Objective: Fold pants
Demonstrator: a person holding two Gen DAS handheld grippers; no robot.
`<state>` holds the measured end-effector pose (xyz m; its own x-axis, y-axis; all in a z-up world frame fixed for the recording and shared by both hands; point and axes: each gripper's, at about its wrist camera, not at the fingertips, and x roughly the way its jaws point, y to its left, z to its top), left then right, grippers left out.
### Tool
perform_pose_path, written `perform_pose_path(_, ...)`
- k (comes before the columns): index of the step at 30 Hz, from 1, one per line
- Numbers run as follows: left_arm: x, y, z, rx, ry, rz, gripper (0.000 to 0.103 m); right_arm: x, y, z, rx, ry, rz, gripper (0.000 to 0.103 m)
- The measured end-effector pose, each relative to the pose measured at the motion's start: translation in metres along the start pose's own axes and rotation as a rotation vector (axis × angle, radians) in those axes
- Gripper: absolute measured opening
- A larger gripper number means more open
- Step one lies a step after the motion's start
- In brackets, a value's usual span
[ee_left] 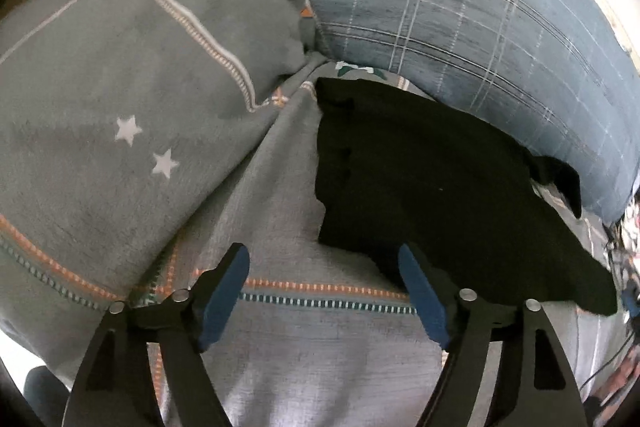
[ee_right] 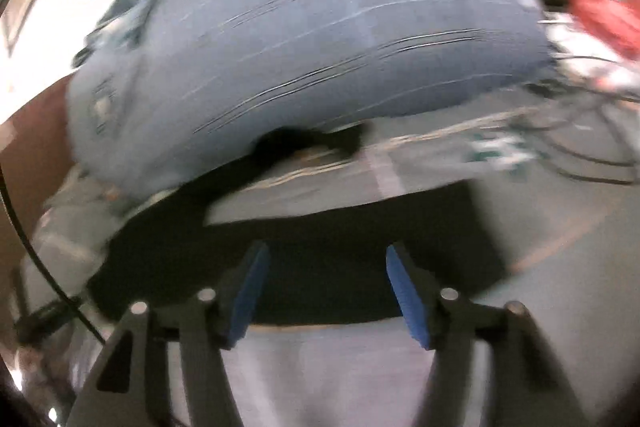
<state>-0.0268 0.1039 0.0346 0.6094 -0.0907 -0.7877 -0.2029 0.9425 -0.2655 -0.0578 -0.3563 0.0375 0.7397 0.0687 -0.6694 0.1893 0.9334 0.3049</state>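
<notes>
The black pants (ee_left: 432,187) lie folded in a flat dark bundle on the grey bedsheet (ee_left: 280,211), against the blue checked pillow (ee_left: 480,19). My left gripper (ee_left: 324,259) is open and empty, above the sheet at the pants' near left edge. In the blurred right wrist view the pants (ee_right: 320,267) stretch across the middle. My right gripper (ee_right: 326,263) is open and empty, just above their near edge.
A grey pillow with white stars (ee_left: 132,99) lies at left, touching the blue pillow. In the right wrist view the blue pillow (ee_right: 320,39) fills the back, with cables (ee_right: 580,155) and a red item (ee_right: 604,19) at right.
</notes>
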Motion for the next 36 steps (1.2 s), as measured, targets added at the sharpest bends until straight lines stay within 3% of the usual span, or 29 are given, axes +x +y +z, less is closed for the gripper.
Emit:
perform_pose_path(5,0.013,-0.006,0.003,-0.033,0.015,-0.025,0.081,0.039,0.058,-0.018,-0.092,0.097,0.129,0.063)
perform_pose_path(10,0.033,-0.016,0.011,-0.02,0.027,-0.051,0.078,0.063,0.129,-0.043,-0.346,0.141,0.222,0.063)
perform_pose_path(12,0.039,-0.024,0.014,0.0,0.032,-0.063,0.071,0.072,0.151,-0.055,-0.433,0.163,0.234,0.063)
perform_pose_path(14,0.042,-0.03,0.016,0.024,0.026,-0.035,0.046,0.085,0.166,-0.065,-0.506,0.181,0.231,0.066)
perform_pose_path(18,0.041,-0.037,0.023,0.035,0.028,-0.068,0.028,0.1,0.178,-0.071,-0.574,0.18,0.214,0.065)
perform_pose_path(19,0.037,-0.037,0.026,0.039,0.02,-0.076,0.026,0.101,0.179,-0.07,-0.582,0.181,0.205,0.055)
perform_pose_path(20,0.033,-0.038,0.029,0.043,0.01,-0.078,0.024,0.103,0.182,-0.068,-0.587,0.185,0.193,0.024)
perform_pose_path(21,0.028,-0.037,0.031,0.043,-0.002,-0.087,0.024,0.103,0.182,-0.063,-0.571,0.189,0.184,0.007)
perform_pose_path(23,0.014,-0.035,0.034,0.043,-0.016,-0.101,0.022,0.098,0.174,-0.045,-0.447,0.206,0.258,0.004)
perform_pose_path(26,-0.004,-0.033,0.029,0.077,-0.032,-0.106,0.022,0.089,0.169,-0.04,-0.429,0.211,0.296,0.004)
perform_pose_path(30,-0.007,-0.023,0.007,0.113,0.012,-0.054,0.022,0.083,0.176,-0.059,-0.503,0.252,0.304,0.005)
perform_pose_path(31,-0.003,-0.017,0.0,0.109,0.039,-0.045,0.023,0.084,0.177,-0.065,-0.516,0.257,0.3,0.01)
perform_pose_path(33,0.004,-0.009,-0.009,0.093,0.073,-0.034,0.032,0.092,0.174,-0.073,-0.515,0.282,0.288,0.012)
perform_pose_path(34,0.003,-0.005,-0.012,0.079,0.068,-0.022,0.042,0.093,0.17,-0.073,-0.495,0.285,0.297,0.014)
perform_pose_path(36,-0.005,-0.002,-0.01,0.076,0.055,-0.006,0.054,0.091,0.165,-0.066,-0.462,0.302,0.327,0.031)
